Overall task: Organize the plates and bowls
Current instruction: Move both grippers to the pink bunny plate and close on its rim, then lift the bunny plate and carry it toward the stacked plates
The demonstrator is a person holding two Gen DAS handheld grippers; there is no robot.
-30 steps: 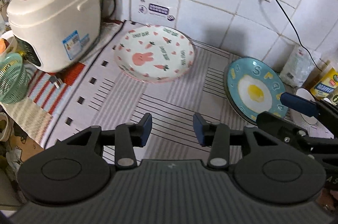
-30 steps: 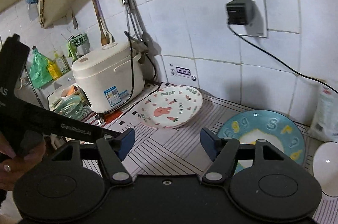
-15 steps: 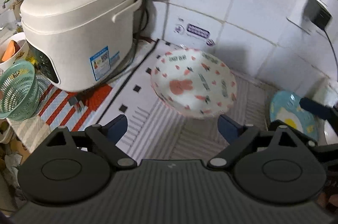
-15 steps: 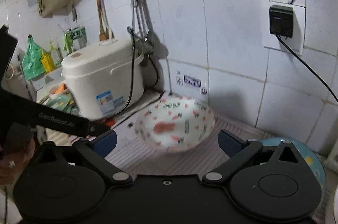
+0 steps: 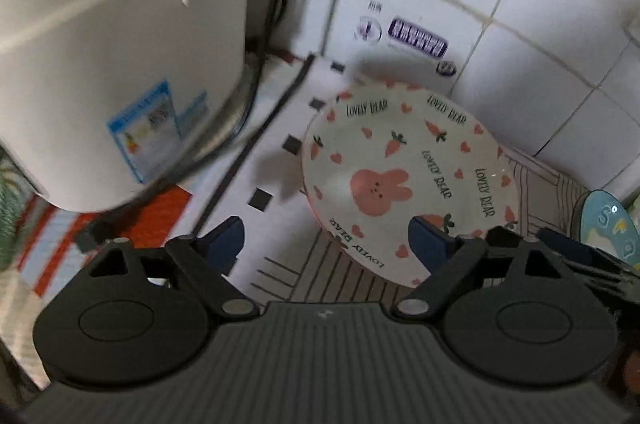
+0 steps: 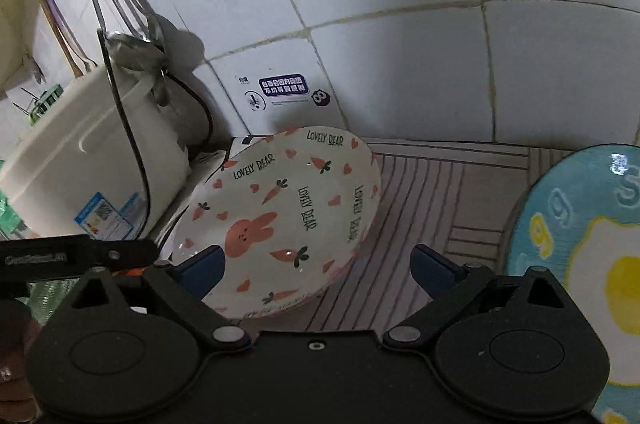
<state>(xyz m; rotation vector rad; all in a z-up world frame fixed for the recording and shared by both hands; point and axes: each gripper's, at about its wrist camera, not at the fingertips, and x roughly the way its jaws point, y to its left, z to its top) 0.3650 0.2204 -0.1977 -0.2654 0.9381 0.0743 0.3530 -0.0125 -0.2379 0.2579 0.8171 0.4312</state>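
Straddling rabbit plate [image 5: 404,179] rim, left gripper [image 5: 328,244] fingers spread wide.

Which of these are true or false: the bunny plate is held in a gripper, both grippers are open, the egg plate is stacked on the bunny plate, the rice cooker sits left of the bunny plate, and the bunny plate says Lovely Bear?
1. The bunny plate is held in a gripper. False: it lies on the mat, with no fingers closed on it.
2. The left gripper and right gripper are open. True.
3. The egg plate is stacked on the bunny plate. False: it lies apart, to the right.
4. The rice cooker sits left of the bunny plate. True.
5. The bunny plate says "Lovely Bear". True.
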